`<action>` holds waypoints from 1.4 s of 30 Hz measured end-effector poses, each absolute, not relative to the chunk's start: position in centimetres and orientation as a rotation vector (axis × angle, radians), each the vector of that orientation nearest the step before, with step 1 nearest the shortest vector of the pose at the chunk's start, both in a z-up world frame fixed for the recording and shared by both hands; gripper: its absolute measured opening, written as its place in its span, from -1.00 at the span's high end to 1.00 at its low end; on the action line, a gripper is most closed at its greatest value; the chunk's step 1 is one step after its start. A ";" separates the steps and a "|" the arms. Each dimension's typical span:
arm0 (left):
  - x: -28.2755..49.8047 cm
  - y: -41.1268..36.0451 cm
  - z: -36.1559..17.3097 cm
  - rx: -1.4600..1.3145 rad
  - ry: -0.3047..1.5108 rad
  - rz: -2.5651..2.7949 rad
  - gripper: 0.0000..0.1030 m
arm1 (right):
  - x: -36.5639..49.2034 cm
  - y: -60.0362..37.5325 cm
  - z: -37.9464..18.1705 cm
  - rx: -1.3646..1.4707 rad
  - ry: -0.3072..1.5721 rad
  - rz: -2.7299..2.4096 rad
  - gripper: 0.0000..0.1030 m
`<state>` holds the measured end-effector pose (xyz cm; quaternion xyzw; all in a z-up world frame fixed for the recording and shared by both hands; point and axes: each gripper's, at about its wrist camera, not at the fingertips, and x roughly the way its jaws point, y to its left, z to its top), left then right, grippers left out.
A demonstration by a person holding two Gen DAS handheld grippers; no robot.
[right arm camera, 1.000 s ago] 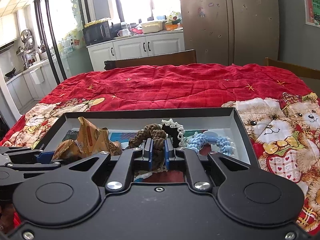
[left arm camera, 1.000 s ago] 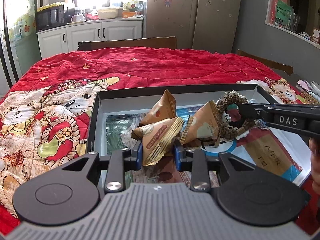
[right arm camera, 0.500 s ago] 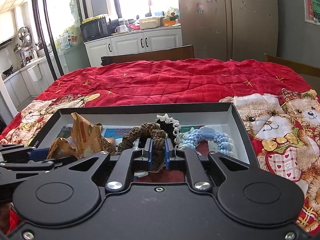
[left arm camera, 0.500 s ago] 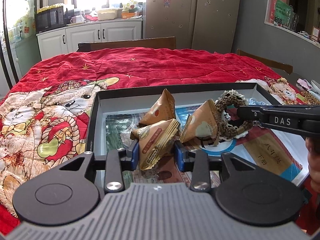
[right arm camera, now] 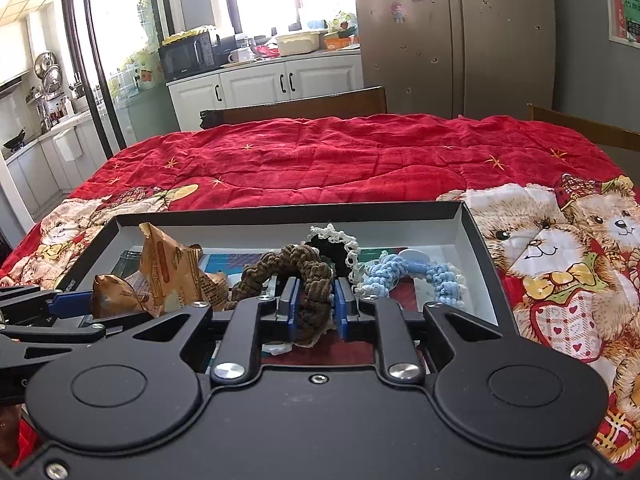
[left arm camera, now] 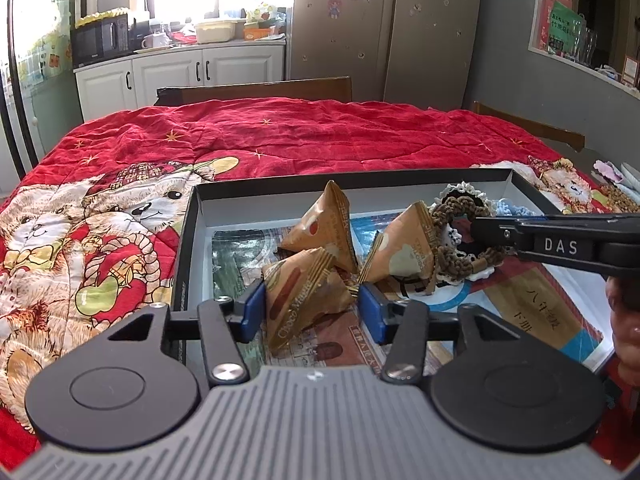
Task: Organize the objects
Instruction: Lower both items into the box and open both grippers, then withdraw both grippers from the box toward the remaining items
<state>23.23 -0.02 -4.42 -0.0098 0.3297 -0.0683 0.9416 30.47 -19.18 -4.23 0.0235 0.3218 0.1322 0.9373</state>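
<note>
Spread over a red bear-print quilt [left arm camera: 120, 232], the shallow black-rimmed box [left arm camera: 186, 248] holds a brown triangular snack packet [left arm camera: 304, 300] between the left gripper [left arm camera: 312, 304]'s parted jaws and a brown corduroy scrunchie [right arm camera: 308, 276] loosely bracketed by the right gripper [right arm camera: 314, 310], so both should be released gently, without dragging.

- Your right gripper [right arm camera: 314, 310] has its blue pads on either side of the brown scrunchie [right arm camera: 294, 276]; a small gap shows beside the right pad.
- That scrunchie arches up inside the black box [right arm camera: 474, 236], which lies on the red bear quilt [right arm camera: 360, 160].
- Just behind it sits a black scrunchie with white lace trim [right arm camera: 338, 246], and to its right a light blue scrunchie [right arm camera: 416, 274].
- Left of the brown scrunchie, tan snack packets [right arm camera: 168, 272] are piled in the box.
- Your left gripper [right arm camera: 68, 304] enters from the left edge, one blue pad against a packet.
</note>
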 end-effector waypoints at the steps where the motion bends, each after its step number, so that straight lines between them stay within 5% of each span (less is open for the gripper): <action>1: 23.2 0.0 -4.4 -0.023 0.673 -0.140 -0.28 | 30.5 -19.2 -4.2 0.047 0.656 0.269 0.60; 17: 22.6 0.1 -3.9 -0.038 0.630 -0.147 -0.47 | 29.4 -19.4 -3.2 0.054 0.597 0.269 0.25; 42: 20.6 0.2 -2.5 -0.054 0.585 -0.165 -0.47 | 27.6 -20.2 -2.0 0.083 0.555 0.272 0.18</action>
